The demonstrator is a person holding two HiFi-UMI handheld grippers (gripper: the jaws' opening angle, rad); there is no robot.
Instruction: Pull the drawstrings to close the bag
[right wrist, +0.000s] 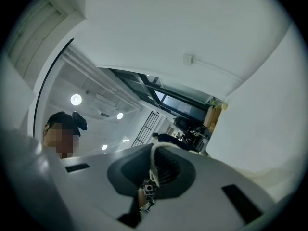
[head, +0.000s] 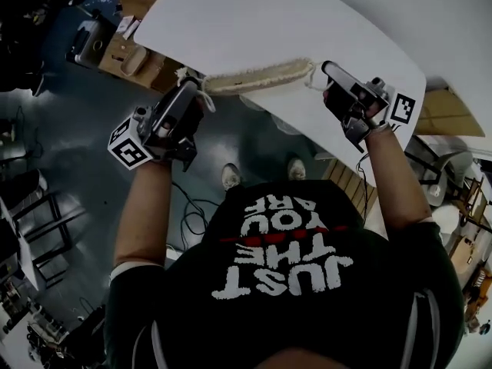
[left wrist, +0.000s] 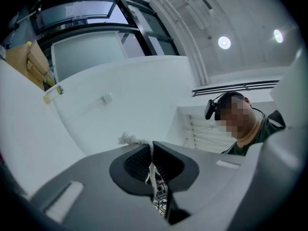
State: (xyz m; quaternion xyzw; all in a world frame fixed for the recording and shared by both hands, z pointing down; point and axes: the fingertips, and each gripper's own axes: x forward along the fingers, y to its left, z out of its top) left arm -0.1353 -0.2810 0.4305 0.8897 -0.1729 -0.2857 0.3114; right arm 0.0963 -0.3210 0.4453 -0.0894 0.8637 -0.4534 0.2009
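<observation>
In the head view the bag's cream mouth [head: 257,75] is bunched into a tight ruffled band and stretched level between my two grippers, above the white table's [head: 254,21] near edge. My left gripper [head: 194,91] is shut on the left drawstring [head: 188,75]. That white cord [left wrist: 151,171] runs up between the pads, and its frayed end [left wrist: 129,139] sticks out past my left gripper [left wrist: 152,150]. My right gripper [head: 326,71] is shut on the right drawstring [head: 314,72], whose cord [right wrist: 153,165] is pinched in my right gripper [right wrist: 155,153]. The bag's body below the band is hard to make out.
Wooden boxes [head: 131,56] stand on the dark floor [head: 69,144] left of the table, and more wood [head: 446,114] lies at the right. Cables [head: 192,210] trail on the floor by the person's shoes [head: 231,177]. A dark frame [head: 46,221] stands at far left.
</observation>
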